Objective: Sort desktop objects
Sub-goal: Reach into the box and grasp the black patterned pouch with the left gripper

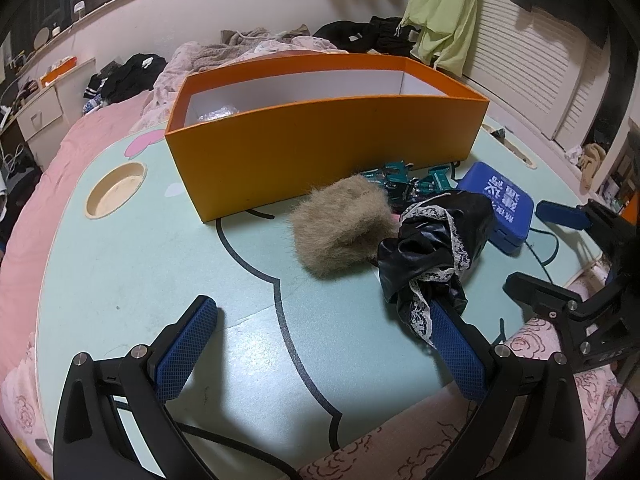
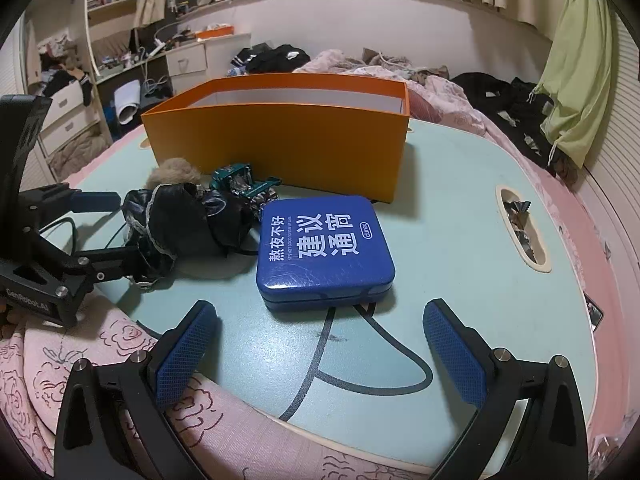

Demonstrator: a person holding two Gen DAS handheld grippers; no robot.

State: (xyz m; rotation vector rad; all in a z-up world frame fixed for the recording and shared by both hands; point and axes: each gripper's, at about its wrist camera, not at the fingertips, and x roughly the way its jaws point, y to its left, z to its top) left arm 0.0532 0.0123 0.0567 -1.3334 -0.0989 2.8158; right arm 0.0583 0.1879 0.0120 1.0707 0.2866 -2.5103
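Observation:
My left gripper [image 1: 320, 306] is open wide above the mint-green table [image 1: 160, 272]. A black scrunchie with white lace [image 1: 434, 248] is draped over the tip of its right finger [image 1: 456, 352]; the left finger touches nothing. Just beyond lie a tan furry pom [image 1: 340, 228] and small green metal pieces [image 1: 404, 184]. My right gripper [image 2: 320, 307] is also open wide, low over the table, with a blue tin [image 2: 324, 244] lying flat just ahead of its fingertips and nothing between the pads. An open orange box [image 2: 280, 148] stands behind the objects.
A round cup hole [image 1: 116, 194] is cut into the table at the left, and a slot holding foil wrappers [image 2: 520, 232] at the right. Pink bedding [image 2: 80, 360] surrounds the table. A black cable [image 2: 384, 372] runs across the near edge. Each gripper flanks the scrunchie pile.

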